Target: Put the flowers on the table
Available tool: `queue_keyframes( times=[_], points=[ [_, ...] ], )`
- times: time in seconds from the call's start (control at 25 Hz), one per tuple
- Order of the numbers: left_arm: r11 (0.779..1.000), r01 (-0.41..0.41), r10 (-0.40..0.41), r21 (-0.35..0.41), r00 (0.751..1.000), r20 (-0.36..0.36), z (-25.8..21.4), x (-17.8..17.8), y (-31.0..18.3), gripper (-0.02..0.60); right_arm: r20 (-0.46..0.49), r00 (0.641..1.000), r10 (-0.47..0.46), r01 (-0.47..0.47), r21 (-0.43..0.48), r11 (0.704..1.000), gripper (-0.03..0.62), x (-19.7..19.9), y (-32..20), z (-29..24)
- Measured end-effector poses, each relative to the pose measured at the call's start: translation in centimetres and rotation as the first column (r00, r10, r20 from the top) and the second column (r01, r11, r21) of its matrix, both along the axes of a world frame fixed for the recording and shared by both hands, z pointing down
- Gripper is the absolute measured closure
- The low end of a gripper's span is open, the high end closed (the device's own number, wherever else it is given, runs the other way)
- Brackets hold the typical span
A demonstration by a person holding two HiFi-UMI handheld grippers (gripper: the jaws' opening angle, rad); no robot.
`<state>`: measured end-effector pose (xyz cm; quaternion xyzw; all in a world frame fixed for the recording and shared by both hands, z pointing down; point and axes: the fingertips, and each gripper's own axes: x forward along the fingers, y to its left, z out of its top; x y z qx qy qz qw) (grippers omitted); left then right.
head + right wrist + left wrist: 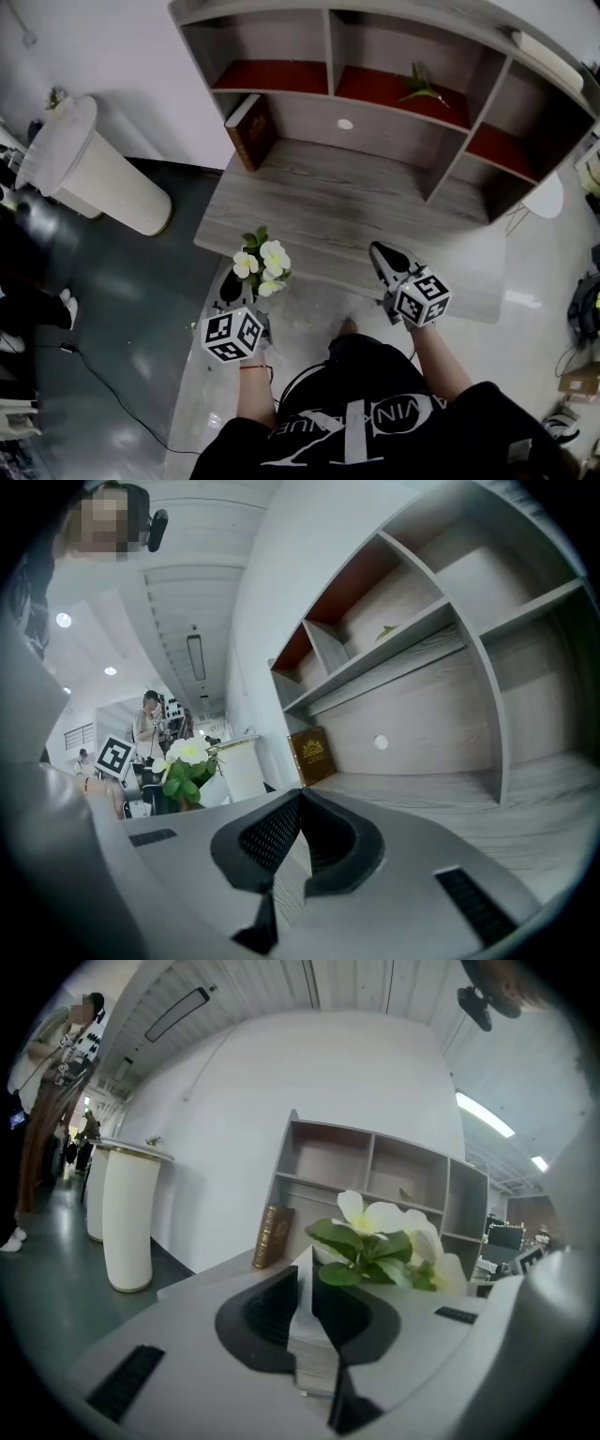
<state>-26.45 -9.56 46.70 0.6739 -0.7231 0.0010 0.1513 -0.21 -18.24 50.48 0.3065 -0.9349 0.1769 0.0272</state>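
White flowers with green leaves stand up from the tip of my left gripper, which is shut on their stem just off the front edge of the grey wooden desk. In the left gripper view the blooms rise just past the closed jaws of the left gripper; the stem itself is hidden. My right gripper hovers over the desk's front right part, shut with nothing in it. The right gripper points at the shelf unit, and the flowers show off to its left.
A brown book leans at the desk's back left, under a shelf unit. A green sprig lies in an upper shelf cell. A tall white ribbed cylinder stands on the floor to the left. A person stands far off at the left.
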Motion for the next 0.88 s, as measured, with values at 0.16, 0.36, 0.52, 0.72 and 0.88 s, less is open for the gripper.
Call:
queue_keyframes(
  times=[0.16,0.36,0.52,0.72,0.88],
  points=[
    [1.0,-0.016,0.016,-0.008,1.0,-0.019,-0.1,-0.3,-2.7,0.531,-0.007,1.0,0.007,-0.007,0.001,1.0,0.585,-0.2,-2.0,-0.5],
    [0.999,-0.04,0.04,0.004,0.999,-0.006,-0.7,-0.4,-6.0,0.531,0.007,1.0,0.027,-0.027,0.0,1.0,0.585,-0.2,-4.7,-0.5],
    [0.998,-0.053,0.054,-0.02,0.998,0.013,-1.1,-0.3,-8.4,0.531,0.018,0.999,0.03,-0.03,0.018,0.999,0.585,-0.3,-6.4,-1.3],
    [0.992,-0.118,0.119,-0.05,0.993,0.004,-0.4,1.3,-10.9,0.531,0.022,0.998,0.058,-0.058,0.002,0.998,0.585,0.1,-7.5,-1.1],
    [0.986,-0.151,0.15,-0.071,0.989,-0.012,0.1,1.4,-12.3,0.531,0.014,0.996,0.086,-0.085,-0.022,0.996,0.585,0.4,-7.8,-0.3]
  ],
)
